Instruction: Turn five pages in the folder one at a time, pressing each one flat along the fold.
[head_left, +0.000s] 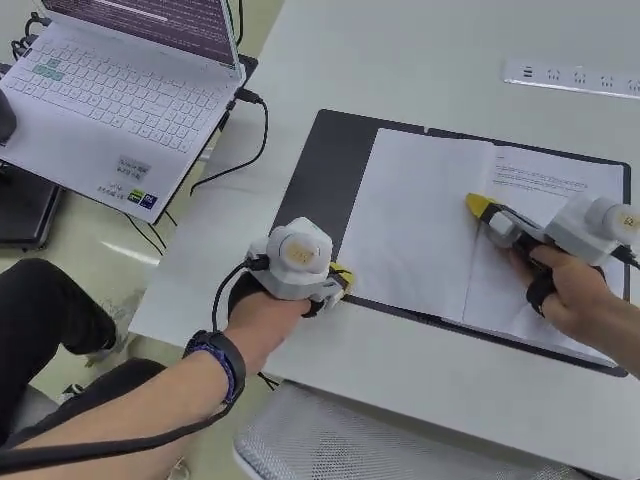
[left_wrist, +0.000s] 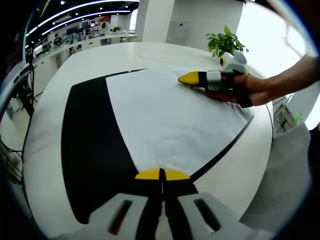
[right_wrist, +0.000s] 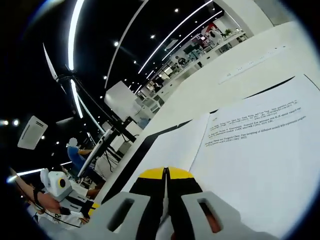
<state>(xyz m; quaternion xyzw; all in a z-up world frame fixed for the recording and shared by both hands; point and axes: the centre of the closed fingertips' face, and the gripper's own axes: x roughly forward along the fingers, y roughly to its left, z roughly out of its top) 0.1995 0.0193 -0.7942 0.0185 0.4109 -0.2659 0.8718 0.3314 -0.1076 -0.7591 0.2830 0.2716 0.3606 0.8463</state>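
My right gripper (head_left: 478, 206), jaws closed on nothing, lay tips on the right page (head_left: 560, 190) just beside the fold (head_left: 469, 290) of the open folder (head_left: 330, 170), which ran away from me, while my left gripper (head_left: 340, 278), likewise closed and empty, sat farther off at the near edge

Matt black folder (head_left: 328, 172), smooth white paper pages (head_left: 415, 225), smooth matt white table (head_left: 400, 60)

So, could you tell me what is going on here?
A person works an open folder with two handheld grippers. The left gripper, jaws shut, sits at the near corner of the blank left page. The right gripper, also shut, rests on the printed right page beside the fold.
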